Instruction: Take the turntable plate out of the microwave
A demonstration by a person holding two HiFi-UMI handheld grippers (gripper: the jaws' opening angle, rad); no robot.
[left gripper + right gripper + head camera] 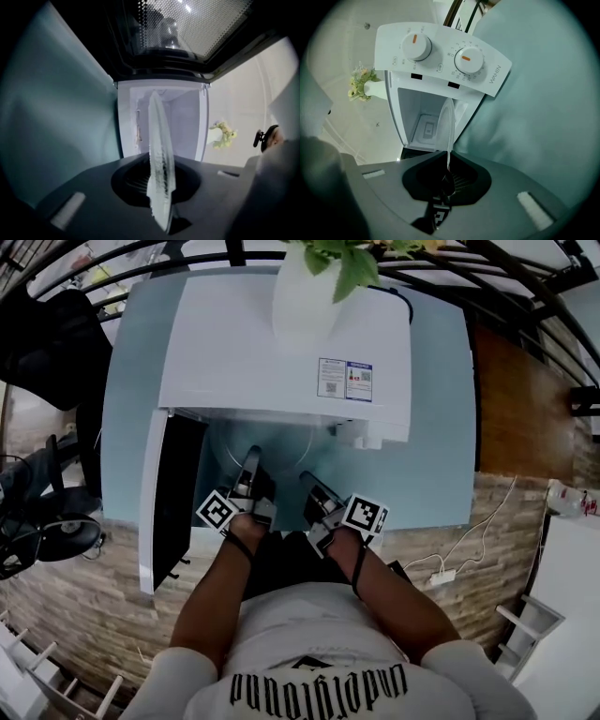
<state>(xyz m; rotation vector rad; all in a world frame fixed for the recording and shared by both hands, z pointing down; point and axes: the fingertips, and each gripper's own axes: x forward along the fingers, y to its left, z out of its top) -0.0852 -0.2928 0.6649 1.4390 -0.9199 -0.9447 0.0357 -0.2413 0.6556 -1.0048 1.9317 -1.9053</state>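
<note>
The round glass turntable plate [279, 441] hangs half out of the open white microwave [281, 343], level with the cavity mouth. My left gripper [250, 461] is shut on its near rim at the left, and my right gripper [309, 482] is shut on the near rim at the right. In the left gripper view the plate [159, 140] stands edge-on between the jaws of the left gripper [161, 185], with the white cavity [183, 122] behind. The right gripper view shows the plate [447, 122] edge-on in the right gripper [447, 165], under the knob panel [440, 51].
The microwave door [173, 493] swings open to the left. A white vase [305, 292] with a plant stands on the microwave's top. The microwave rests on a light blue table [441, 427]. A dark chair [47, 334] stands at left and a power strip [441, 576] lies on the floor.
</note>
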